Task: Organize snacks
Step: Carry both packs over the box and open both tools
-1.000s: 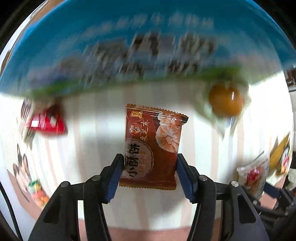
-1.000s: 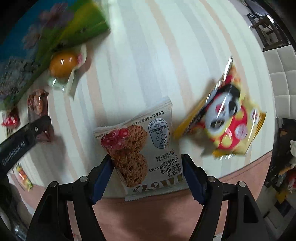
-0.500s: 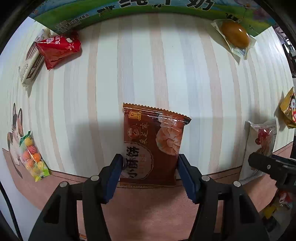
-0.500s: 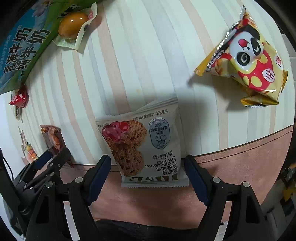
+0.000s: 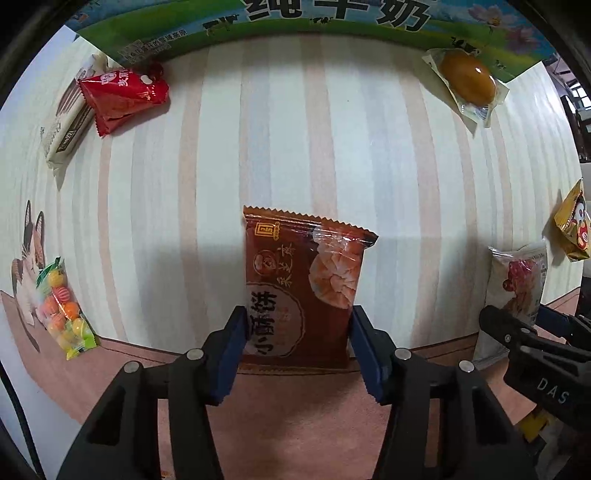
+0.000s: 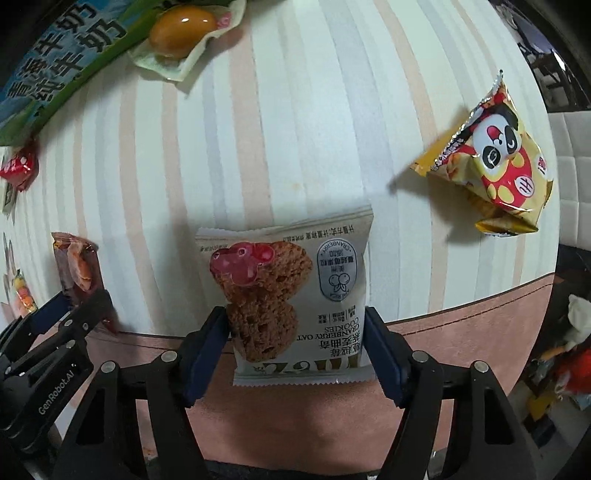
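The left tongs [image 5: 297, 345] point down at the bench [image 5: 332, 140], blue pads pressed on either side of a brown pastry packet [image 5: 301, 284]. Their jaws have just been closing, and the packet's lower half sits clamped between them, its zigzag top edge pointing away over the striped cloth.

The right tongs [image 6: 295, 350] also point down. Their jaws have just been closing too, and the blue pads meet the side edges of a white cranberry oat cookie packet [image 6: 291, 295], which stands between them with its print upside down. The packet's lower end lies over the pink border strip [image 6: 461, 314] of the cloth.

In the left wrist view, the cookie packet shows at the right edge, near the brown packet, with the right tongs' black frame over it. To the left, a clear bag of coloured sweets [image 5: 64, 310] lies beside a cartoon cat print [image 5: 27, 266]. Farther off at upper left, a red wrapper [image 5: 122, 96] rests partly on a white bar packet [image 5: 68, 129].

At the far edge lies a blue and green milk carton [image 5: 332, 18] with large dark characters. A sealed brown egg pouch [image 6: 184, 33] touches its edge. In the right wrist view, a yellow panda snack bag [image 6: 495, 162] lies well apart, up and to the right.
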Demonstrator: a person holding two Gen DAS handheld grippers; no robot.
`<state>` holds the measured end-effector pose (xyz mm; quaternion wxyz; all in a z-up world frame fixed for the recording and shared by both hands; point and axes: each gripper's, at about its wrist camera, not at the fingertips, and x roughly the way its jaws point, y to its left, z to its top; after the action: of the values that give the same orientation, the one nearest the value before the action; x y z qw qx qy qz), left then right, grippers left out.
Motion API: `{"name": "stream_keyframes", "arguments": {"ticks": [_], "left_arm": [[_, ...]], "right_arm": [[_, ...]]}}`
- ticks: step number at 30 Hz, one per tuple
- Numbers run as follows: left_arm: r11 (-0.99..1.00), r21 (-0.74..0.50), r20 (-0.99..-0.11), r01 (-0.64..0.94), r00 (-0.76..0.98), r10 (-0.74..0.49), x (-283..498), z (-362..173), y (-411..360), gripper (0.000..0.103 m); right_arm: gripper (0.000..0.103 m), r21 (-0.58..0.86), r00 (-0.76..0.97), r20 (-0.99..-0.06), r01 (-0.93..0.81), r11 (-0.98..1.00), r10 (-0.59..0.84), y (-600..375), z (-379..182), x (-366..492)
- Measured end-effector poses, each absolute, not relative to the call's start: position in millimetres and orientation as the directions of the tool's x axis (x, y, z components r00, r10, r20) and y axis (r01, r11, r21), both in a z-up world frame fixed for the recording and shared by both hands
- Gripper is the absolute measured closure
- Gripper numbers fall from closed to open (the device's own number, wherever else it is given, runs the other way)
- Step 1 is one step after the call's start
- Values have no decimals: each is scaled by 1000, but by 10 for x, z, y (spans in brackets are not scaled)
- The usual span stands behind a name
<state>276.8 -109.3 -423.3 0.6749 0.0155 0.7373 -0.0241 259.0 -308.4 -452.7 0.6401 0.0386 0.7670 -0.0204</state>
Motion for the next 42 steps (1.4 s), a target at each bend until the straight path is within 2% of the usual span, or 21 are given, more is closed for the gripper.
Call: {"name": "stream_keyframes", "arguments": {"ticks": [8, 13, 19, 22, 26, 32, 42], "left_arm": [[997, -43, -999, 66, -23, -42, 2621, -3732, -1094, 51], [991, -120, -991, 62, 55, -123, 2664, -3145, -1029, 51], [970, -237, -958, 50, 155, -242, 3101, -2256, -927, 51], [959, -280, -946, 52, 157, -284, 3570, -2054, -992, 51], [938, -345, -933, -1, 110, -343, 4242, -2163, -993, 51], [911, -404, -913, -87, -24, -407, 4951, -2588, -1010, 51], [906, -408, -889, -113, -179, -422, 5301, -3053, -1164, 50]], "right_arm": [[28, 117, -127, -983, 118, 986, 132, -3066, -4123, 2396], [28, 222, -51, -972, 124, 967, 230, -3008, -3627, 2446], [28, 337, 101, -940, 96, 937, 327, -2964, -2769, 2870], [28, 359, 154, -926, 69, 931, 345, -3000, -2427, 3259], [28, 357, 185, -922, 61, 932, 341, -2994, -2241, 3810], [28, 328, 135, -939, 71, 942, 317, -2985, -2576, 4338], [28, 336, 57, -942, 113, 935, 332, -3047, -3100, 4709]]}}
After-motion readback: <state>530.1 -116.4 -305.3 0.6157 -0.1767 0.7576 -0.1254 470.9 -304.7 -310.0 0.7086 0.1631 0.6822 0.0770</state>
